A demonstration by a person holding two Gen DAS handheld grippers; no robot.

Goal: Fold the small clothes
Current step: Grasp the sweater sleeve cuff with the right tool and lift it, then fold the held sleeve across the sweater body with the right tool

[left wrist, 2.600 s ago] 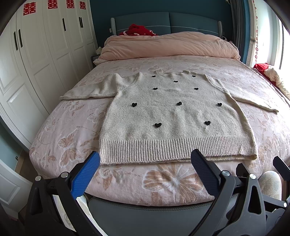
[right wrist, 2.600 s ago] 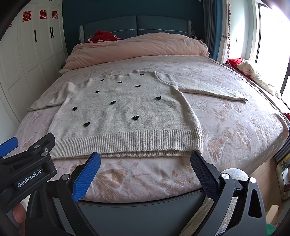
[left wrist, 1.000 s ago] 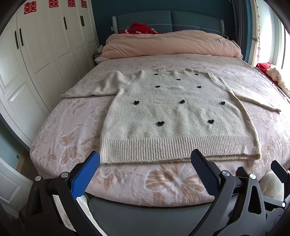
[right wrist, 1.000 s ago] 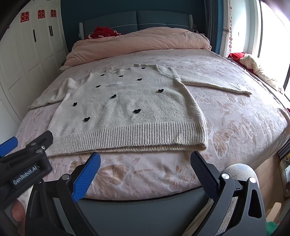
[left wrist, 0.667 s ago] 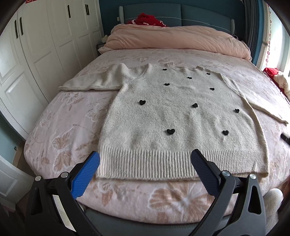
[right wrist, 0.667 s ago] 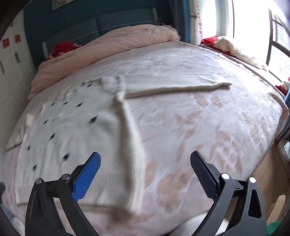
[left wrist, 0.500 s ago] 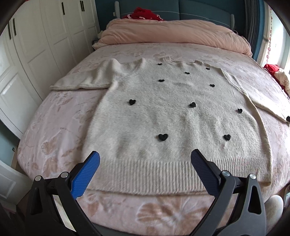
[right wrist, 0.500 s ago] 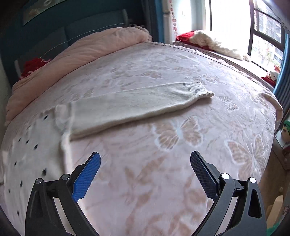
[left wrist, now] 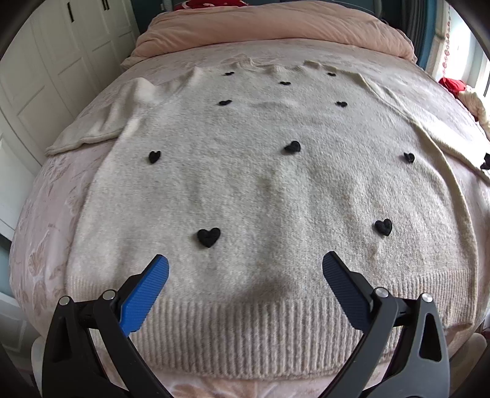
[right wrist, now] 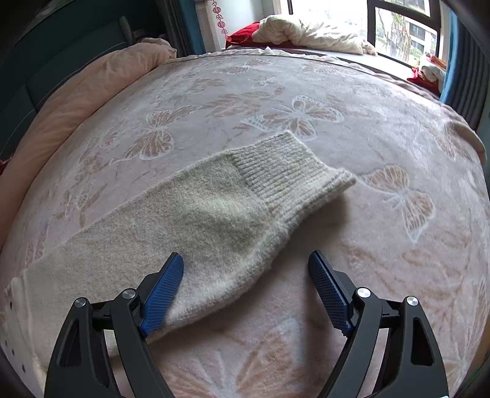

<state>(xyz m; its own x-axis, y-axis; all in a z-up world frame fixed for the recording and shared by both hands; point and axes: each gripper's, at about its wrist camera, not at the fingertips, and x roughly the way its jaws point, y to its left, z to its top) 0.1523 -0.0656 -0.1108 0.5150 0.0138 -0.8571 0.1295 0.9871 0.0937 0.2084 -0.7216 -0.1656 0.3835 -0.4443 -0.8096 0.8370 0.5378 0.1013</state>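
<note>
The bed (left wrist: 46, 196) fills most of the room, covered in a pale pink spread printed with butterflies and leaves. At its far end a peach duvet (left wrist: 275, 24) lies bunched along the dark blue headboard, with something red showing just behind it. White wardrobe doors (left wrist: 46, 76) stand along the left side. On the right, a window ledge (right wrist: 352, 55) carries a heap of cream cloth (right wrist: 309, 33) and bits of red fabric.

Spread flat on the bed, front up, is the cream sweater (left wrist: 260, 189), dotted with small black hearts. Its ribbed hem lies along the near edge of the bed, its neckline toward the duvet. The left sleeve runs out toward the wardrobes; the right sleeve (right wrist: 190, 226) stretches toward the window side, ribbed cuff (right wrist: 291, 171) at the far end, flat on the spread.

The left claw (left wrist: 245, 275) hangs over the sweater's lower body just above the hem, its blue pads wide apart and nothing between them.

The right claw (right wrist: 245, 284) is over the right sleeve, short of the cuff. Its jaws have just been closing but stand apart: the near edge of the sleeve lies between them, the left pad (right wrist: 162, 294) over the knit, the right pad (right wrist: 329, 294) over bare bedspread, neither visibly pinching it.
</note>
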